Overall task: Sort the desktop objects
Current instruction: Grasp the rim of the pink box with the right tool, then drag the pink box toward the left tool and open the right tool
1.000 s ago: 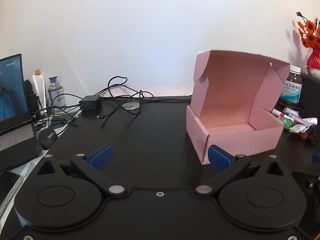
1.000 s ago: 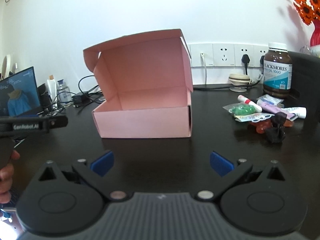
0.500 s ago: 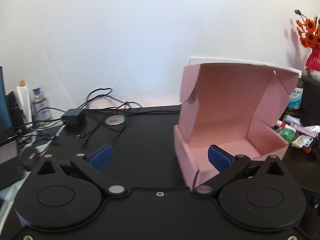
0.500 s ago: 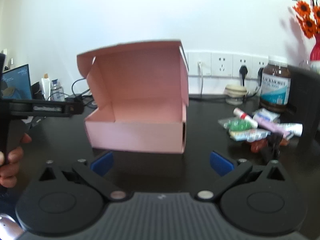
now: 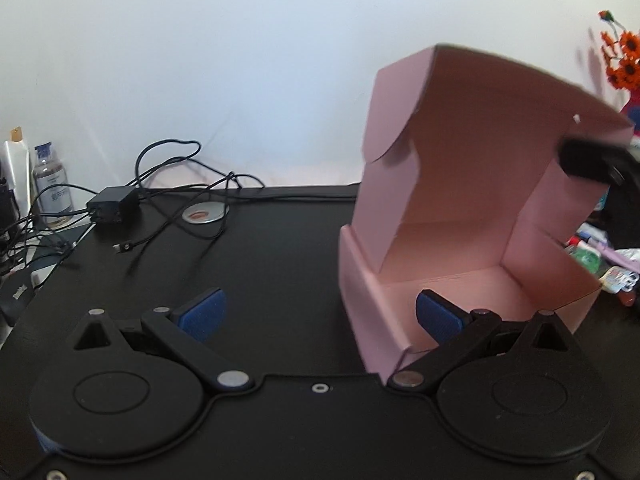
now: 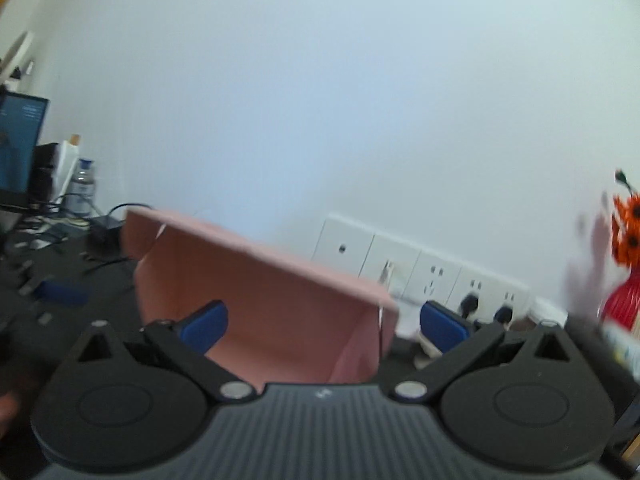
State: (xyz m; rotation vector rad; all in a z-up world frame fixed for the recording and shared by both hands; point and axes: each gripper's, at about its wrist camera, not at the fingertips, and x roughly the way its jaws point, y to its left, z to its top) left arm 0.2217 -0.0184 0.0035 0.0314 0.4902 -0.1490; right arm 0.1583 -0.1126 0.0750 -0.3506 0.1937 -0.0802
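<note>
Item 1, left gripper (image 5: 318, 314): my jaws spread wide, holding nothing. They straddle the near left wall of the pink box (image 5: 460, 216): one pad outside over the bare surface (image 5: 260, 264), the other inside the box cavity. I cannot tell whether either pad touches the cardboard.

Item 2, right gripper (image 6: 324, 322): jaws likewise spread, empty. They sit high, at the raised lid of the pink box (image 6: 256, 292), one pad in front of the lid, the other past its right edge. This view is blurred.

Item 3, pink box: open, lid upright, interior empty, standing on the dark surface right of centre in the left view.

Item 4, small objects (image 5: 600, 256): a loose cluster on the surface just beyond the box's right side, still unsorted.

Item 5, background: cables and adapter (image 5: 112, 204), bottle (image 5: 50, 192), wall sockets (image 6: 432, 276), red vase with orange flowers (image 6: 624, 280).

Handling note, as I judge it: the step is steadying the box. Close the left jaws gently on the wall so the thin cardboard does not crumple or slide, and keep the lid from folding shut.
</note>
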